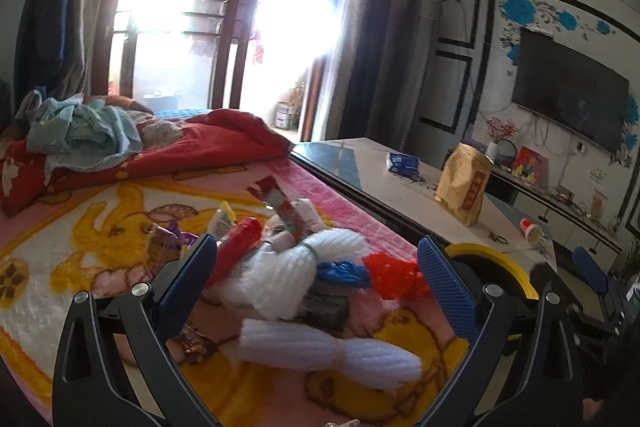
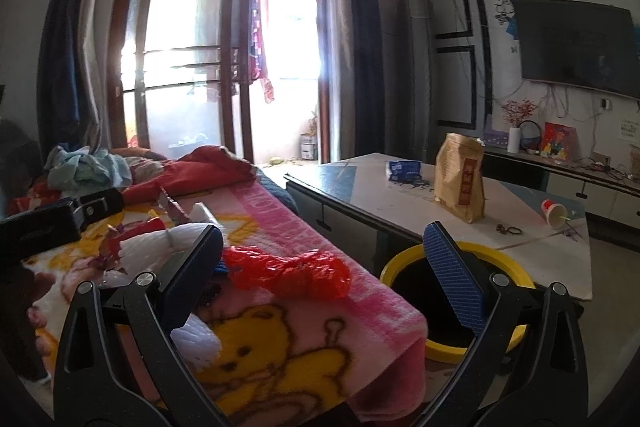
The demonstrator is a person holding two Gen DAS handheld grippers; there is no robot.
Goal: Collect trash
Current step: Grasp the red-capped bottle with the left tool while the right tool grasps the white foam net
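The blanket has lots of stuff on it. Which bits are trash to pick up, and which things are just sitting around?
For the job: red bag, white foam nets, blue bag, wrappers, yellow bin.

Just lying about: blanket, red quilt, clothes, TV. The gold pouch on the table is hard to call.

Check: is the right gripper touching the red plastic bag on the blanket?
Apart. Right wrist view: the open right gripper frames the red plastic bag, with blanket visible between.

Harsh daylight glaring through the window (image 1: 224, 7) at upper centre, foreground dimmer, frame edges bending fisheye-dark.
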